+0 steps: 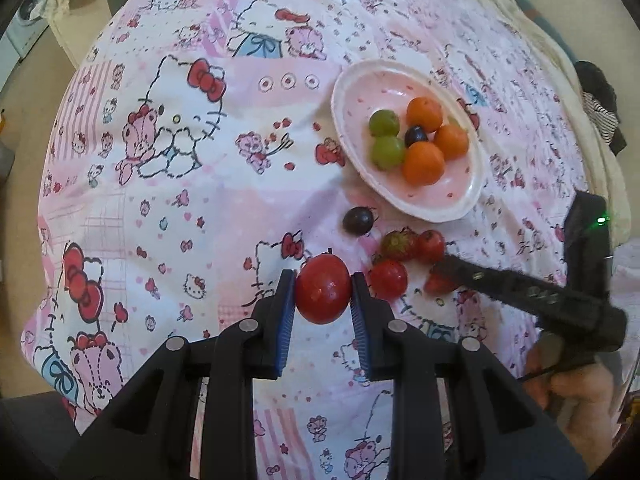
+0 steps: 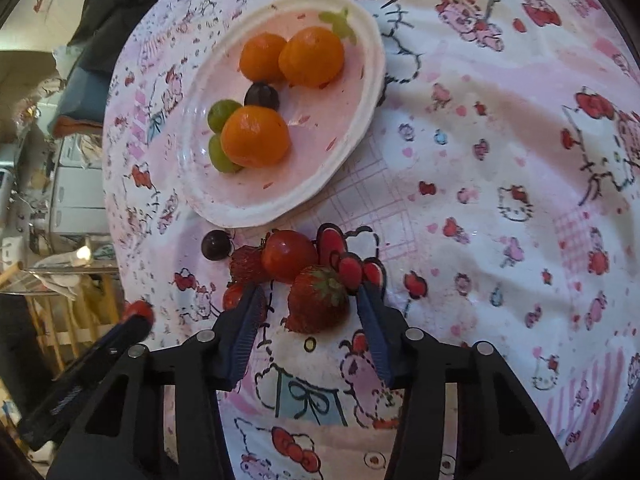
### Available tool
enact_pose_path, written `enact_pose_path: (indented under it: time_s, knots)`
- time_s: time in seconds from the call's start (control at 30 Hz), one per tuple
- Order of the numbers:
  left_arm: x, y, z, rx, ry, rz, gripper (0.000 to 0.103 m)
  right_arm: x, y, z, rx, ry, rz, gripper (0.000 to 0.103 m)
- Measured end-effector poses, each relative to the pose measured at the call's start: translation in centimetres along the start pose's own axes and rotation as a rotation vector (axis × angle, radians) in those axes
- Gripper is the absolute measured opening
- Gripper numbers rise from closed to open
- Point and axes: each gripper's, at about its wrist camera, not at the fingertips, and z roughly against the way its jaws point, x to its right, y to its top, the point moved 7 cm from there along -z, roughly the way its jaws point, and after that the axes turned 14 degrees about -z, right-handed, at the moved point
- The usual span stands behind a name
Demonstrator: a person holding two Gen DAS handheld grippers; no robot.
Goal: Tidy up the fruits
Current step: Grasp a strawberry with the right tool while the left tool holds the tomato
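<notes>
**Inspector:** Start at the left. State of the left claw (image 1: 323, 294)?

**Assistant:** Clamped on a red cherry tomato (image 1: 323, 294). Both blue pads (image 1: 285, 320) press its sides, and the tomato is held above the cartoon-print cloth (image 1: 200, 200) that covers the surface. Whether that surface is a tabletop or a bed cannot be told.

**Inspector:** Loose fruit on the cloth?

**Assistant:** A cluster lies just short of the plate's near rim. In the right wrist view, left to right: a dark grape (image 2: 216, 245), a strawberry (image 2: 249, 266), a second cherry tomato (image 2: 289, 256) touching that strawberry, and a larger strawberry (image 2: 318, 300) nearest the camera. A small red fruit (image 2: 233, 296) shows partly behind the claw's left finger; its kind cannot be told.

**Inspector:** The plate?

**Assistant:** A pink plate with a white rim (image 2: 360, 120) sits beyond the cluster. It holds three small oranges (image 2: 255, 136), two green grapes (image 2: 224, 114) and one dark grape (image 2: 262, 95), all bunched together.

**Inspector:** The right claw (image 2: 312, 304)?

**Assistant:** Its fingers stand apart, one either side of the larger strawberry. A gap shows at each pad, so they are not pressing it. In the left wrist view a hand (image 1: 576, 392) holds that tool at the lower right.
</notes>
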Motion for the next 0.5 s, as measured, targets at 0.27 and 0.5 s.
enact_pose_path:
  time_s: [0.27, 0.5]
  knots:
    - [1.4, 0.8, 0.5, 0.023, -0.041, -0.015, 0.023, -0.1, 0.0, -0.8, 0.04, -0.077, 0.039, 0.033]
    - [1.3, 0.7, 0.7, 0.031, -0.04, -0.01, 0.023, -0.1, -0.3, 0.4, 0.045, 0.01, 0.03, 0.032]
